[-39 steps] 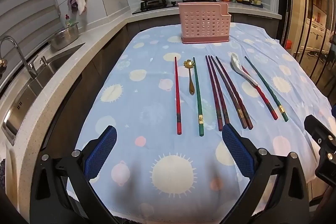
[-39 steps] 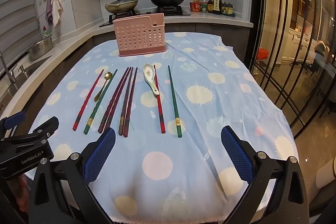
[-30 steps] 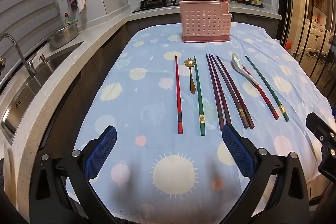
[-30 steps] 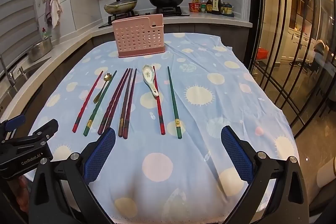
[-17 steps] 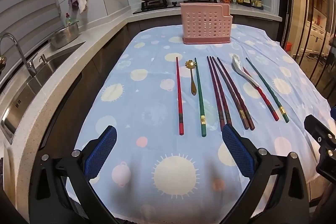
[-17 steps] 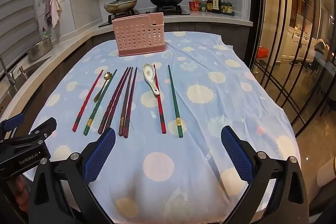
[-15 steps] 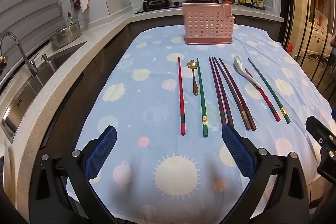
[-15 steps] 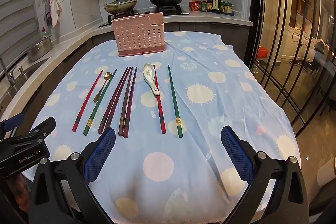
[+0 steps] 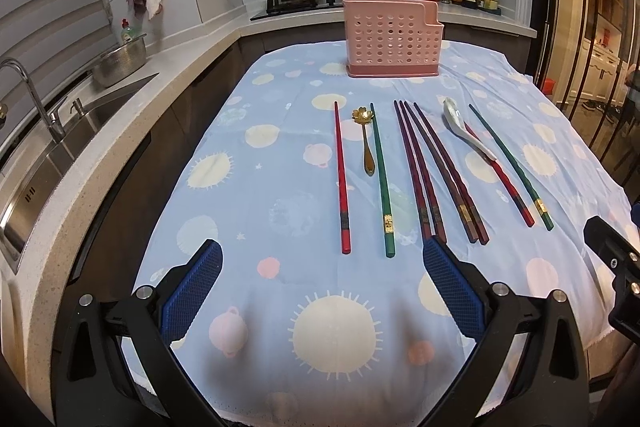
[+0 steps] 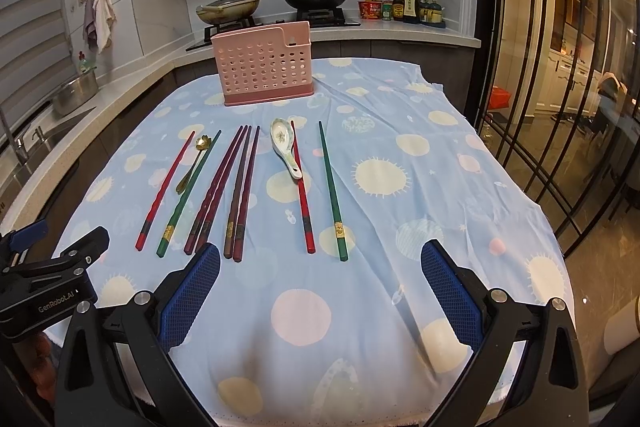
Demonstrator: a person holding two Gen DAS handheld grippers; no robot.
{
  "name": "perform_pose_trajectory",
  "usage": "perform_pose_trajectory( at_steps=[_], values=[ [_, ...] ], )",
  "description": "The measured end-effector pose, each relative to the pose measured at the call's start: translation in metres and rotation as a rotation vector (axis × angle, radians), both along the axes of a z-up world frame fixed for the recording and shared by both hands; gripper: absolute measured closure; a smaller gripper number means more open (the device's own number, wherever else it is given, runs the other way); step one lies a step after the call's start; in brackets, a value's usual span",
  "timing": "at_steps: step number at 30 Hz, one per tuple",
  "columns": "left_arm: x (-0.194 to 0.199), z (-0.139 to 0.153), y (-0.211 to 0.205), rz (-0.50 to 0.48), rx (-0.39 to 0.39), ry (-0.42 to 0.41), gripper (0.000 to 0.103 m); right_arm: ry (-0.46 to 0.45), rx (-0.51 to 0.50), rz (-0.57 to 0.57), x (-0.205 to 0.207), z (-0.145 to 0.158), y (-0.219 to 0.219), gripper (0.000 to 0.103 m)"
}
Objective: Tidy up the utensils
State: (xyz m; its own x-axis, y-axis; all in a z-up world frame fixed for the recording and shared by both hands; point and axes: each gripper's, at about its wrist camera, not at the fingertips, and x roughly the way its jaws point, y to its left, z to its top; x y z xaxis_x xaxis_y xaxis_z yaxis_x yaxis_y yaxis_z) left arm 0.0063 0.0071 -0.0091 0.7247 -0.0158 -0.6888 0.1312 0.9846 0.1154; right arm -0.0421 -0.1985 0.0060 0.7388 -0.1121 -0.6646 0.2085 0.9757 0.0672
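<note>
A: Left wrist view first. What lies on the table?

B: Chopsticks and spoons, in a row on the blue spotty cloth (image 9: pixel 256 211). From the left there is a red chopstick (image 9: pixel 342 179), a small gold spoon (image 9: pixel 366 143) and a green chopstick (image 9: pixel 382 179). The gold spoon lies between those two sticks.

A: And next to them?

B: Four dark red chopsticks (image 9: pixel 436 175) side by side. Then a white spoon (image 9: pixel 464 129), with its handle lying on another red chopstick (image 9: pixel 508 187). Last comes another green chopstick (image 9: pixel 512 167).

A: Where is the holder?

B: The pink holder (image 9: pixel 394 43) with round holes stands upright at the far end of the cloth, apart from the sticks.

A: What are the grippers doing?

B: The left gripper (image 9: pixel 320 291) is at the near edge, with its blue pads wide apart and nothing between them. The right gripper (image 10: pixel 320 291) is the same, spread wide and holding nothing.

A: And behind the table?

B: A stove (image 10: pixel 276 19) with two pans, some bottles (image 10: pixel 400 5), and a sink (image 9: pixel 60 131) on the left.
</note>
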Motion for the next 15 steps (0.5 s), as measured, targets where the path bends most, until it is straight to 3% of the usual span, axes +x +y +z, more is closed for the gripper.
perform_pose_trajectory(
  at_steps=[15],
  values=[
    [0.0036, -0.0026, 0.0042, 0.022, 0.023, 0.006, 0.007, 0.008, 0.004, 0.001, 0.0009, -0.0023, 0.0002, 0.006]
  ],
)
